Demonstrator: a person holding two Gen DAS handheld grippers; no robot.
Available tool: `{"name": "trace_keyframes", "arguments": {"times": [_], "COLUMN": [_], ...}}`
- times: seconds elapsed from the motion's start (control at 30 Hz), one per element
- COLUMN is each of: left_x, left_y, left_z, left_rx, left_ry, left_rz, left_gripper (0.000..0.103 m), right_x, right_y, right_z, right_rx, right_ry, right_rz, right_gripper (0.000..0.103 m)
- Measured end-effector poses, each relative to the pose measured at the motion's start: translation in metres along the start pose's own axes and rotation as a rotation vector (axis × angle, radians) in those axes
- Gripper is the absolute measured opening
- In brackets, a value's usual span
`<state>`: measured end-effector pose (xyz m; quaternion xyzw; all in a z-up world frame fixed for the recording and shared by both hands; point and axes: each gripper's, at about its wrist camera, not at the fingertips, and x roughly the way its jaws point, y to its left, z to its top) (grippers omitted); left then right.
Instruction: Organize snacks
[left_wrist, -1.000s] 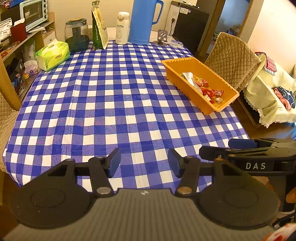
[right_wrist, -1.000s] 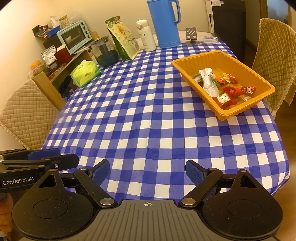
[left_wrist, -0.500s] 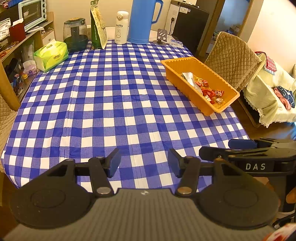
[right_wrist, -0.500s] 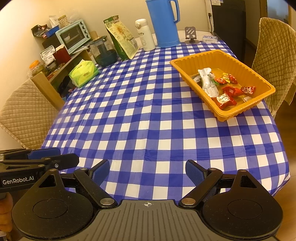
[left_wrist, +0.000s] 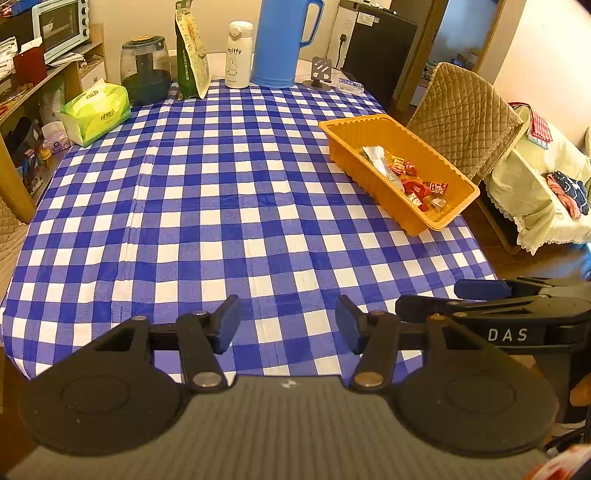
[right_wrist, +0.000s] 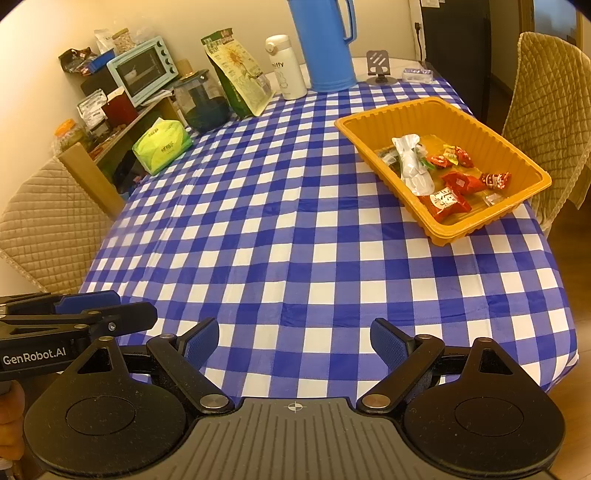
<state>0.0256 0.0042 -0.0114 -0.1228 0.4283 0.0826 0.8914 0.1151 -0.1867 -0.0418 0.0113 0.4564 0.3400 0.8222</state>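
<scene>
Checkered tablecloth (left_wrist: 229, 206) carries orange tray (right_wrist: 491, 122) of snacks (right_wrist: 448, 184); both grippers' jaws released, grasping nothing.

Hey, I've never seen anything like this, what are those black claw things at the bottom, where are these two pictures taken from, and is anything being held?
Each claw is a handheld two-finger gripper with a camera on it looking forward. One picture looks over the left gripper, the other over the right gripper. Both are open and hold nothing. Ahead is a table with a blue checked tablecloth. On it sits an orange tray with wrapped snacks inside. At the far end stand a blue jug, a white bottle and a tissue pack.
</scene>
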Motion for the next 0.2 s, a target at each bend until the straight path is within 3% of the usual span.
{"name": "trace_keyframes", "arguments": {"times": [0.2], "left_x": [0.008], "left_y": [-0.003], "left_z": [0.003], "left_rx": [-0.014], "left_ry": [0.02], "left_rz": [0.009], "left_gripper": [0.057], "right_x": [0.01], "right_y": [-0.006], "right_z": [0.01], "right_rx": [0.005], "right_ry": [0.015], "right_rz": [0.004], "right_gripper": [0.089]}}
